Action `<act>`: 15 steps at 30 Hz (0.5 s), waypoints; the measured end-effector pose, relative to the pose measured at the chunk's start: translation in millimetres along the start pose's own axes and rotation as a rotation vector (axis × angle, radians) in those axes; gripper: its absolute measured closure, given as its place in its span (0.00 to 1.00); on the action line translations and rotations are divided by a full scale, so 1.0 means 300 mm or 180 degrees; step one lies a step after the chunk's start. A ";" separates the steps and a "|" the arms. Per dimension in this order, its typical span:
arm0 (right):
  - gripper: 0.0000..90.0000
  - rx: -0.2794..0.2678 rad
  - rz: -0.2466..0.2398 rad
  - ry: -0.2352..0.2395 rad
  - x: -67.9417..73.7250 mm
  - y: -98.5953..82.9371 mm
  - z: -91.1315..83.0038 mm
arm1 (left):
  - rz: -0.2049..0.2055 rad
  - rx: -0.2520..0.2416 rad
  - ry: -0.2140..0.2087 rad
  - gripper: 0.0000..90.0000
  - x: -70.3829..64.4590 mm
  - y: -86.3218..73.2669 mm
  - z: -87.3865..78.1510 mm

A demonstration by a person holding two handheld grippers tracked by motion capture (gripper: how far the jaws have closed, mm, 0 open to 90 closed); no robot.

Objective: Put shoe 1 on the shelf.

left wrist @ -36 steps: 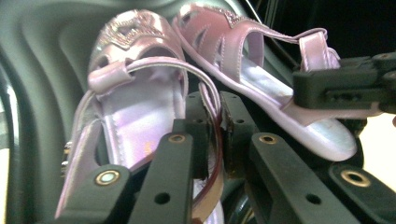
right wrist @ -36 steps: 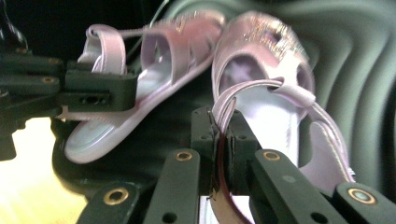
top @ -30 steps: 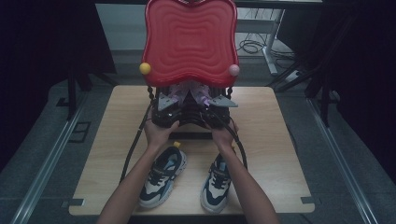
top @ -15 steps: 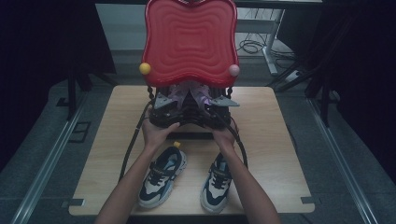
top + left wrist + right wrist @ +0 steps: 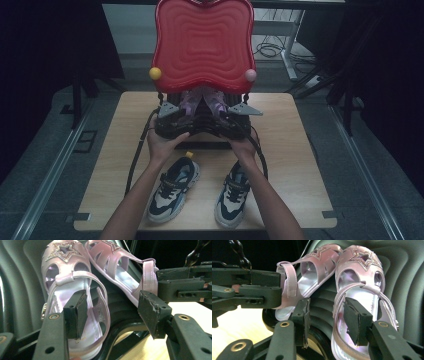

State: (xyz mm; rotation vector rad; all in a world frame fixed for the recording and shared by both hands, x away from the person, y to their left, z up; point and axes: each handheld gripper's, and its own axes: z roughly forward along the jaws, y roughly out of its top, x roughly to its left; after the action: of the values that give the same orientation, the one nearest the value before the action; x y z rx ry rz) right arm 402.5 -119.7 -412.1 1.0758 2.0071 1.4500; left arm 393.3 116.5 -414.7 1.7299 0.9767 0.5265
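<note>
Two pink sandals with glitter stars lean on a black ribbed stand [image 5: 200, 122] under a red wavy panel [image 5: 202, 45]. Both my grippers are held up to them, side by side. The left gripper [image 5: 115, 311] is open: one pad [image 5: 76, 313] lies over the left sandal's [image 5: 72, 287] insole, and that sandal's heel strap runs between the jaws. My right gripper [image 5: 330, 317] is open too, the right sandal's [image 5: 359, 277] strap between its pads. From above, the left gripper [image 5: 182, 117] and right gripper [image 5: 224, 117] point at the sandals [image 5: 192, 102].
A pair of dark-and-white sneakers [image 5: 172, 187] [image 5: 232, 192] stands on the wooden table [image 5: 290, 150] between the person's forearms. A yellow ball [image 5: 155, 73] and a pink ball [image 5: 250, 75] sit at the red panel's lower corners. Cables trail down from both grippers.
</note>
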 end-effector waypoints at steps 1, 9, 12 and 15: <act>0.62 0.0002 0.0004 0.0015 0.000 0.000 -0.007 | -0.0003 -0.0010 -0.0009 0.46 -0.001 -0.001 -0.006; 0.63 0.0018 -0.0031 0.0117 -0.004 -0.009 -0.049 | -0.0019 0.0034 -0.0063 0.47 -0.007 -0.012 -0.050; 0.63 0.0033 -0.0037 0.0147 -0.004 -0.014 -0.064 | -0.0023 0.0042 -0.0085 0.48 -0.008 -0.017 -0.067; 0.63 0.0056 -0.0029 0.0225 -0.008 -0.021 -0.079 | -0.0022 0.0048 -0.0111 0.51 -0.006 -0.028 -0.087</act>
State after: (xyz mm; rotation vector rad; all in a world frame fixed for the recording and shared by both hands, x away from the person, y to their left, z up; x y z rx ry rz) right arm 384.7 -136.4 -409.9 1.0348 2.0744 1.4876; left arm 370.1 130.9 -412.6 1.7431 0.9640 0.4841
